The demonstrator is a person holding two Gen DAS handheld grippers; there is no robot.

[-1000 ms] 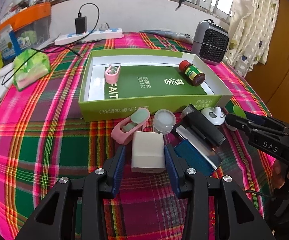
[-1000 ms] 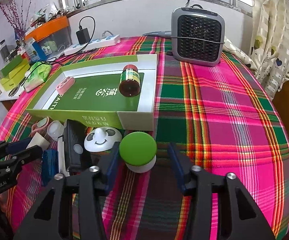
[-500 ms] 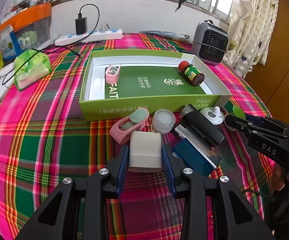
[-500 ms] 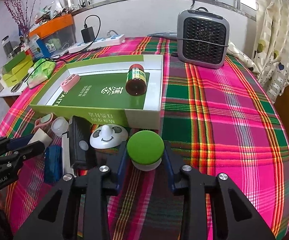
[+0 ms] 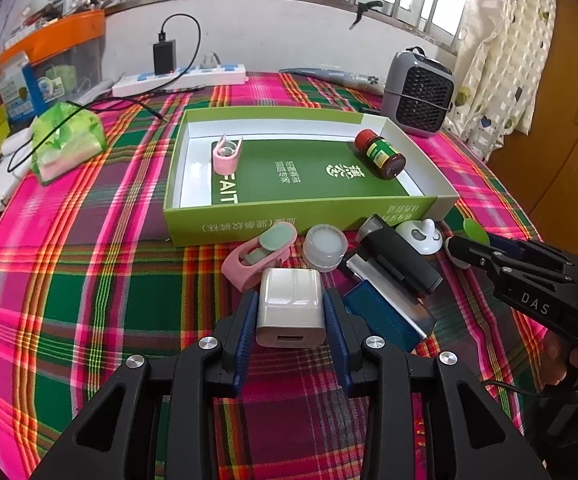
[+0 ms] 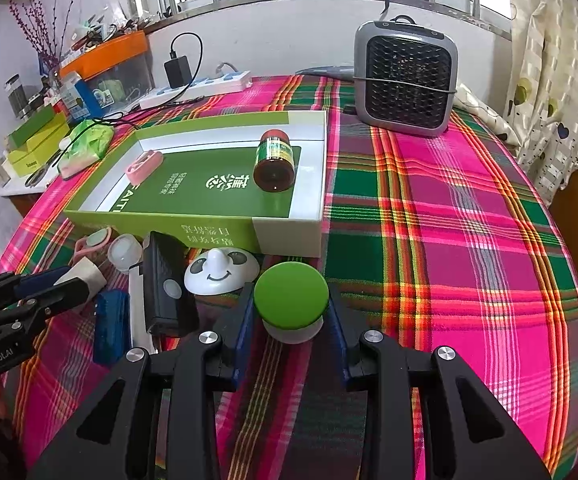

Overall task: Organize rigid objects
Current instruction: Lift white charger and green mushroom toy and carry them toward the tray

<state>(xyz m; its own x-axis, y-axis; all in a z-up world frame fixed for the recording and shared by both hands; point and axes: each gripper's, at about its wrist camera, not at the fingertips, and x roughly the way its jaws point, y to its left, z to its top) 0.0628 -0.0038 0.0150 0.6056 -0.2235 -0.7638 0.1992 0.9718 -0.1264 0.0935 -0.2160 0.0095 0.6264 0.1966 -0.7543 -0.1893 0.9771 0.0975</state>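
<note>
My left gripper (image 5: 291, 312) is shut on a white charger block (image 5: 291, 306) and holds it just above the plaid tablecloth. My right gripper (image 6: 291, 312) is shut on a green-lidded white jar (image 6: 291, 300). Beyond them lies an open green box (image 5: 441, 204), also in the right wrist view (image 6: 289, 236), holding a pink clip (image 5: 226, 154) and a brown bottle (image 5: 379, 154). Before the box lie a second pink clip (image 5: 259, 254), a clear round cap (image 5: 325, 248), a black device (image 5: 403, 258), a blue case (image 5: 379, 318) and a white panda knob (image 6: 221, 270).
A grey fan heater (image 6: 405, 80) stands at the back right. A power strip with a charger (image 5: 177, 78) and a green bag (image 5: 67, 140) lie at the back left. Boxes and clutter fill the far left shelf (image 6: 37, 136). A curtain (image 5: 501, 48) hangs at the right.
Both grippers closed: the left onto the white charger block, the right onto the green-lidded jar. Both objects have been lifted slightly off the cloth.
</note>
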